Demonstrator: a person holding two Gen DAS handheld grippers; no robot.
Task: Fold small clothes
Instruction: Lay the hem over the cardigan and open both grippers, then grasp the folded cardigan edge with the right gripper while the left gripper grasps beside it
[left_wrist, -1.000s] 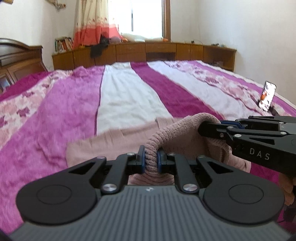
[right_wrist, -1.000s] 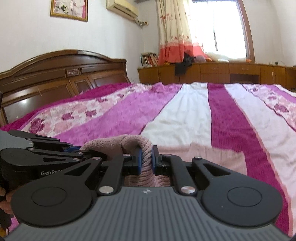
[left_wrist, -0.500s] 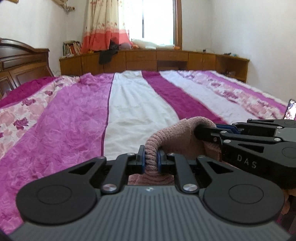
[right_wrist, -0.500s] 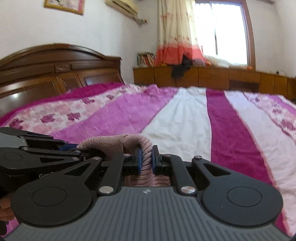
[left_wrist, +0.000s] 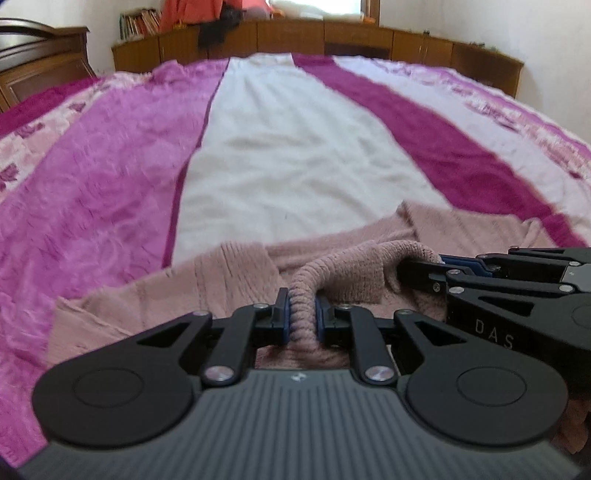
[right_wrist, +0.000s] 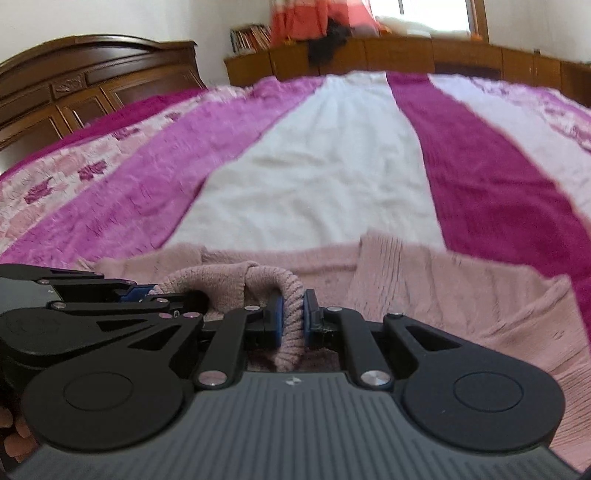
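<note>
Closest to us, the left tool (left_wrist: 300, 312) is squeezed almost shut, with only a thick rolled edge of the pink sweater (left_wrist: 236, 280) between its blue pads. The right tool (right_wrist: 293, 314) is squeezed the same way on the same rolled edge. The two tools are side by side and very near each other, the right one just to the right of the left one. A short hump of knit runs from one to the other.

Just past the tools, the rest of the sweater lies flat on the bed (left_wrist: 303, 147). It spreads wide from left to right, so its long way goes across, not away from us. A ribbed flap sticks out on the left side, and more pink cloth reaches out on the right.

Farther on there is only the striped bed cover, then the wooden cabinets (left_wrist: 369, 37) by the wall.

I think the held edge has to go forward, over the flat part. Both tools are equally near it, so they should travel together and stay level.
</note>
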